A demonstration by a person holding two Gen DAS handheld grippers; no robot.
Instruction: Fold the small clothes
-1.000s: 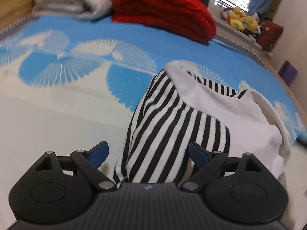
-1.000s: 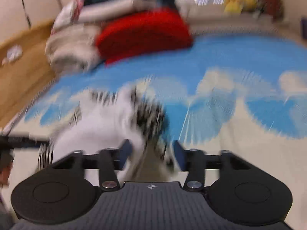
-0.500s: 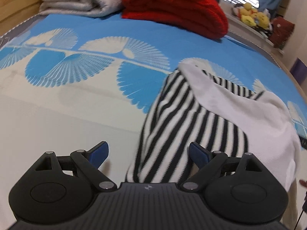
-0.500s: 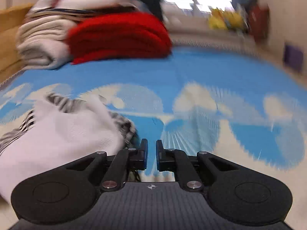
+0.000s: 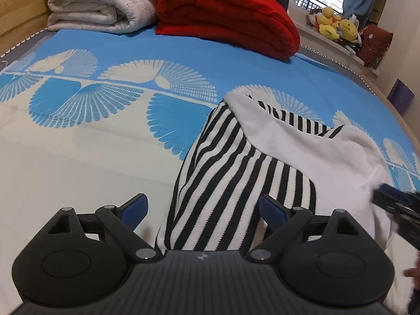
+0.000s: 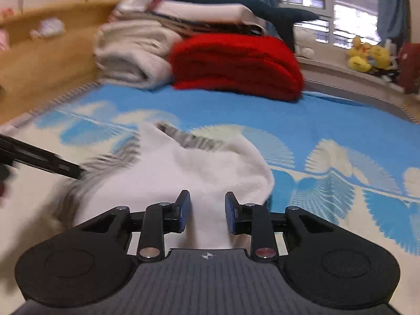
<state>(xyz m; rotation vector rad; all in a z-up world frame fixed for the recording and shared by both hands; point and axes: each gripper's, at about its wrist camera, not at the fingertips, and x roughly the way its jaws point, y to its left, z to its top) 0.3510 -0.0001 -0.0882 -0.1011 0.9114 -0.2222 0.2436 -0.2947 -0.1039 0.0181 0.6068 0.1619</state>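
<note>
A small black-and-white striped garment (image 5: 223, 183) with a white part (image 5: 328, 157) lies crumpled on the blue-and-white patterned bed. My left gripper (image 5: 203, 208) is open, its fingers on either side of the garment's striped near end. My right gripper (image 6: 207, 212) is open, with white cloth (image 6: 189, 176) of the same garment between its blue pads. The right gripper's fingers (image 5: 396, 204) show at the right edge of the left wrist view, against the white cloth. The left gripper's fingers (image 6: 39, 160) show as a dark bar at the left of the right wrist view.
A folded red blanket (image 5: 231, 18) and folded white blankets (image 5: 99, 2) are stacked at the far end of the bed. A wooden bed frame (image 6: 52, 60) runs along the left. Yellow plush toys (image 5: 338, 26) sit on a ledge at the far right.
My right gripper was shut half a second ago and is now open around the white cloth, having swung left over the garment. My left gripper stayed open near the striped end.
</note>
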